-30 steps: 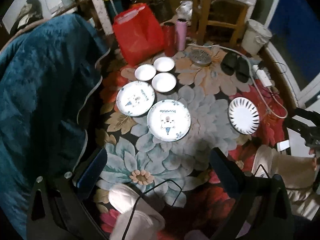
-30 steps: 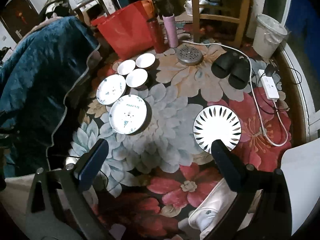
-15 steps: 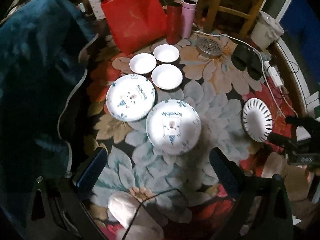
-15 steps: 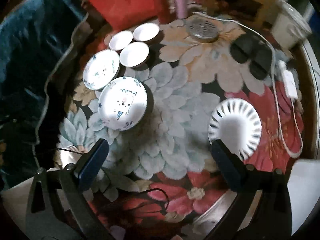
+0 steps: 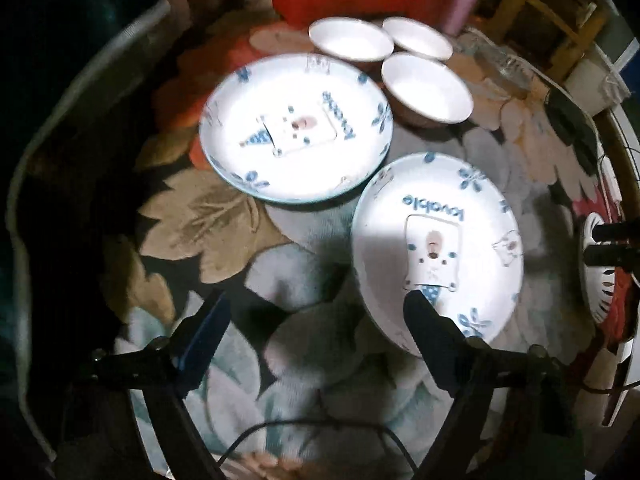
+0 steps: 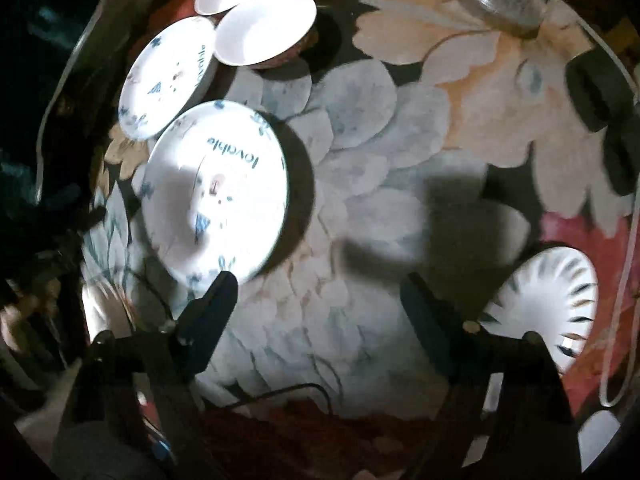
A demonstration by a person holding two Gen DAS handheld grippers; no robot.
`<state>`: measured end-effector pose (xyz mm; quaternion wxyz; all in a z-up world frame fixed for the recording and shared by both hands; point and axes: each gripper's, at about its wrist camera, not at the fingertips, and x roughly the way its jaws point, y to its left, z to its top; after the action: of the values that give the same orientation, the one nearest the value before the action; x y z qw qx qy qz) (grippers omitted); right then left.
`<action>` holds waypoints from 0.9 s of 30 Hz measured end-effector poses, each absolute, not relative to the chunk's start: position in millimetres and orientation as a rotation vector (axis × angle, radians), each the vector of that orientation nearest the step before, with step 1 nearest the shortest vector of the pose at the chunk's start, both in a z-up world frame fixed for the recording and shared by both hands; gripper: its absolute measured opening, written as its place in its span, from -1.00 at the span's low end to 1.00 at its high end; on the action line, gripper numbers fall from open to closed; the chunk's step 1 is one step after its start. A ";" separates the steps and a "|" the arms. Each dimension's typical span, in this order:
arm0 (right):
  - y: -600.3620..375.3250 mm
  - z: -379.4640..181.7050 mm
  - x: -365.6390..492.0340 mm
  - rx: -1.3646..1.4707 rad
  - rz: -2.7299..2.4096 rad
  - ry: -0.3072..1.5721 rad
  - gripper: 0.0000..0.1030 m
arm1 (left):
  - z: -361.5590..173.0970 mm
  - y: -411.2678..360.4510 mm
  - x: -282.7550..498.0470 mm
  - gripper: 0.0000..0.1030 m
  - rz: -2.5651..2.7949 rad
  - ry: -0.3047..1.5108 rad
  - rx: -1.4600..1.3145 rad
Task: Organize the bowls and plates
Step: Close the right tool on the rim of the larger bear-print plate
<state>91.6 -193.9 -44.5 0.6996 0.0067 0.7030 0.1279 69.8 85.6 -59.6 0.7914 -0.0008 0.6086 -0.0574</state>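
Your left hand-held gripper [image 5: 316, 316] has been narrowing yet grips nothing, one finger over the near cartoon plate [image 5: 436, 248]. Your right hand-held gripper [image 6: 320, 292], likewise closing, hangs empty between that plate and the striped plate [image 6: 548, 304]. Farther off on the floral rug [image 6: 380, 160] sit the second cartoon plate [image 5: 296, 132] and three bowls [image 5: 426, 88].

Near plate [image 5: 438, 248] — blue word "lovable", upside down, above its cartoon figure. Far plate [image 5: 296, 128], touching the near plate's upper-left rim — same style of word, too blurred to read surely.
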 end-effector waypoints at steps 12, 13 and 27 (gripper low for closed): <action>-178.1 -88.5 123.8 0.134 0.266 1.527 0.42 | -87.7 75.9 87.4 0.72 -0.216 1.284 -0.073; -177.7 -92.2 123.6 0.133 0.259 1.529 0.39 | -89.3 74.4 89.1 0.72 -0.222 1.283 -0.076; -147.2 -123.3 125.4 0.133 0.348 1.522 -0.59 | -115.1 70.5 104.0 -0.22 -0.244 1.346 -0.145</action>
<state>125.4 -147.2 -123.2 0.7084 0.0600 0.6855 0.1569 104.0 70.5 -115.1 0.7726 -0.0669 0.6213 -0.1124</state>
